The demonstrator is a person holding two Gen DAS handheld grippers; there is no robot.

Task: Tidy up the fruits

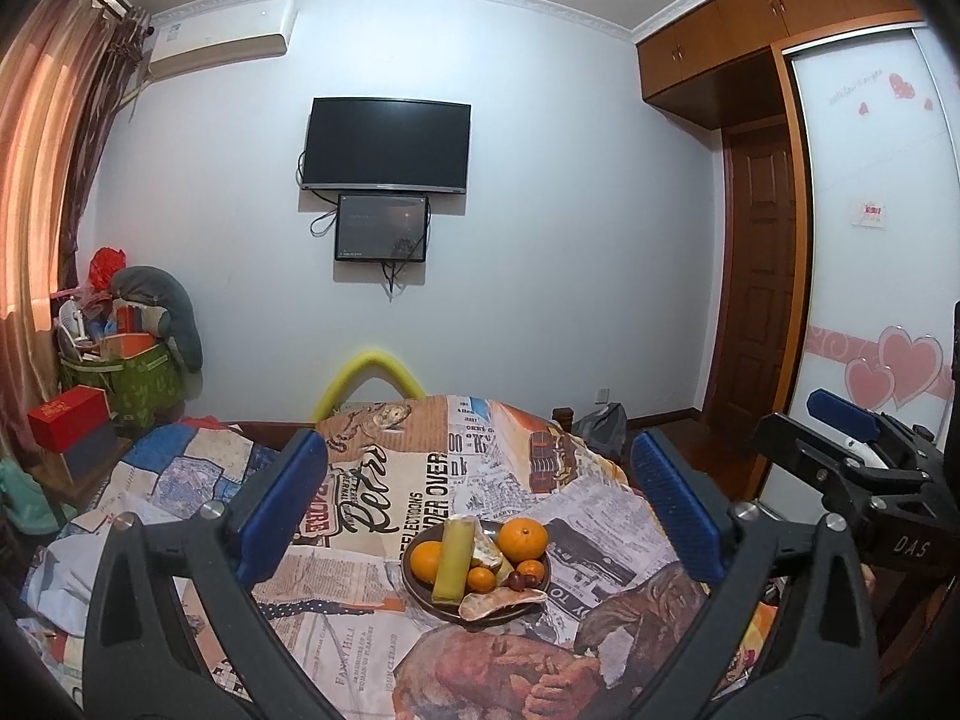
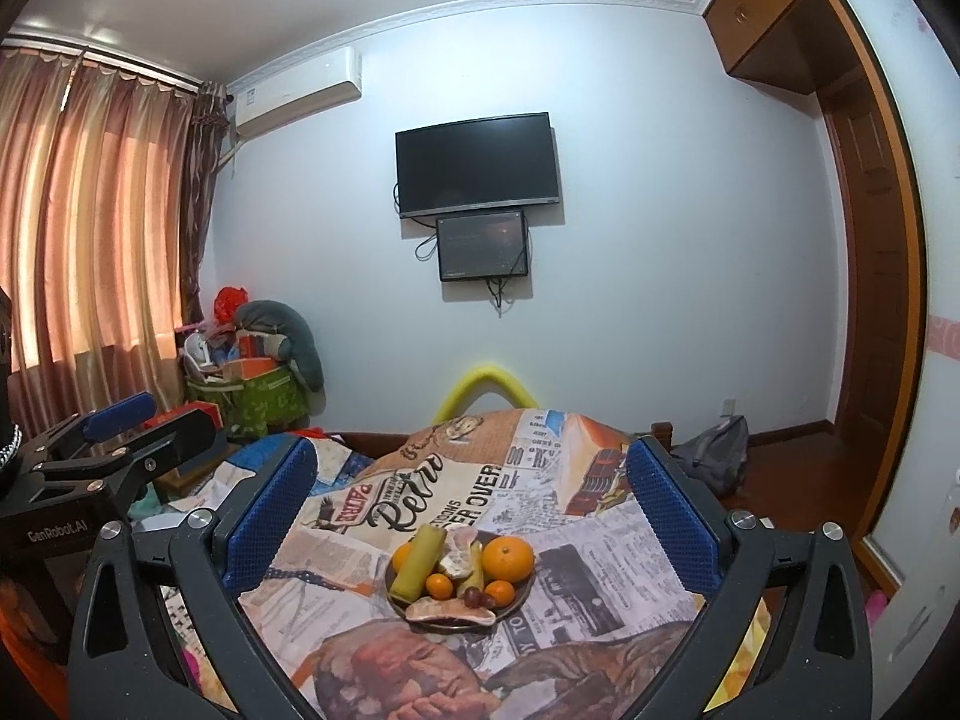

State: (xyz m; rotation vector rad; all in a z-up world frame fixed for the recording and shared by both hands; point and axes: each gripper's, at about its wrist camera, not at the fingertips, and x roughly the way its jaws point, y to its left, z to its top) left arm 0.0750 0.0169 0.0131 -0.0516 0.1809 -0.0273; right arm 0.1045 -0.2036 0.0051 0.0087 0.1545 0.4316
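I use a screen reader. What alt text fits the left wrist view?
A dark plate of oranges and other fruit sits on a newspaper-print cloth, framed by the open, empty left gripper. Behind, a black TV hangs on a pale wall.

My left gripper (image 1: 477, 495) is spread wide, its blue pads (image 1: 282, 504) well apart with nothing between them, pointing almost level and slightly down. My right gripper (image 2: 471, 501) sits just beside it on the right, equally wide, nothing pressed by its pads (image 2: 672, 516), aimed the same way.
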